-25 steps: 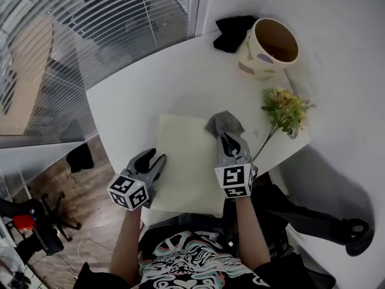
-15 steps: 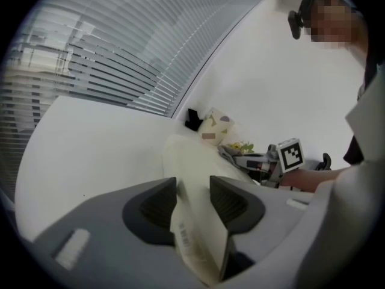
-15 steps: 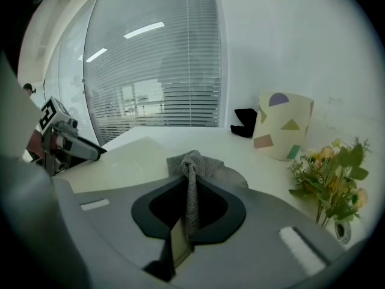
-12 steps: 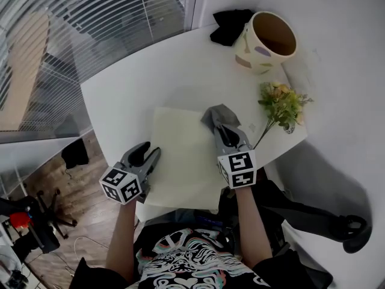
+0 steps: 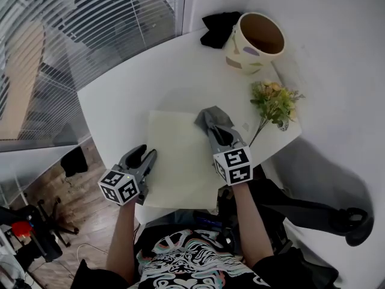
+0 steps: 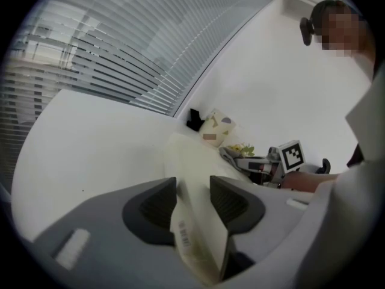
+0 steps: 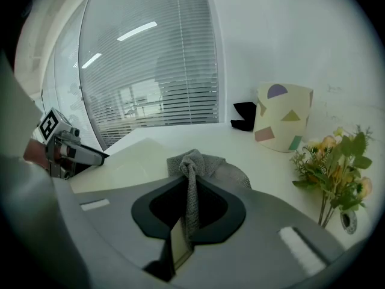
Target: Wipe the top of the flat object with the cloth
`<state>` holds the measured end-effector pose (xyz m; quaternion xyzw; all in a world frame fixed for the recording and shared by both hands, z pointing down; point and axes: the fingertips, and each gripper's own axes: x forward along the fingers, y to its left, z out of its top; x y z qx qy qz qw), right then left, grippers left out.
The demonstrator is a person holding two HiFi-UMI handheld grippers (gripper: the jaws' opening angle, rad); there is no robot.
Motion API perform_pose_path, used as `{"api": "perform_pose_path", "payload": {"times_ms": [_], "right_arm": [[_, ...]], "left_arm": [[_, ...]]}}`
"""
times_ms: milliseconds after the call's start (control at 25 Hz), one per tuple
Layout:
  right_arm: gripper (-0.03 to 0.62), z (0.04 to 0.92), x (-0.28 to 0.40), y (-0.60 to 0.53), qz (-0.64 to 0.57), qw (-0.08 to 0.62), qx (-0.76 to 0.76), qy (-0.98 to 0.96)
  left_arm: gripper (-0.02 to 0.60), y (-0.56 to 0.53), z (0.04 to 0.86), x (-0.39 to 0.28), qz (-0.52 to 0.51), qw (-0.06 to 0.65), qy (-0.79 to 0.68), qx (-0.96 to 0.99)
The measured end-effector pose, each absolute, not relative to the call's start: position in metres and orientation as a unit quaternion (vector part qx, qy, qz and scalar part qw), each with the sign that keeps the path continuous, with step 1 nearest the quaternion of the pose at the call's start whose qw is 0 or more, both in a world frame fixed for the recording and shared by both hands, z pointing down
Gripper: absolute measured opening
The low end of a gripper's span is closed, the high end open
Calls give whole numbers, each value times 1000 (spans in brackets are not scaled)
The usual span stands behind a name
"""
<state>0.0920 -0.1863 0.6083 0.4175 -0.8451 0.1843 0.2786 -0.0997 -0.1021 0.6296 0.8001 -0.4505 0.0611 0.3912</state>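
A pale cream flat board lies on the white table, overhanging its near edge. My left gripper is shut on the board's left edge; in the left gripper view the board's edge sits clamped between the jaws of that gripper. My right gripper is shut on a grey cloth, which rests bunched on the board's far right corner. In the right gripper view the cloth rises from the jaws of that gripper, with the board to the left.
A cream pot with coloured shapes stands at the table's far right, with a black object behind it. A bunch of flowers lies near the right edge. Window blinds run along the left; the floor is below.
The head view has shifted a little. Both grippers keep their hold, and the cloth stays near the board's far right corner with only slight movement.
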Motion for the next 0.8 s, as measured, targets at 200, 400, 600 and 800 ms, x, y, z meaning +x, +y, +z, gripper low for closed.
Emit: {"api": "perform_pose_path", "payload": {"times_ms": [200, 400, 600, 800], "right_arm": [[15, 608, 91, -183, 186, 286, 418, -842], [15, 611, 91, -179, 194, 298, 415, -837], [15, 611, 90, -174, 190, 310, 414, -835], [15, 613, 88, -169, 188, 318, 412, -833]], "left_arm": [[189, -102, 631, -100, 54, 400, -451, 796], [192, -103, 635, -99, 52, 411, -446, 793], [193, -102, 635, -99, 57, 408, -446, 795], [193, -104, 636, -100, 54, 412, -445, 793]]}}
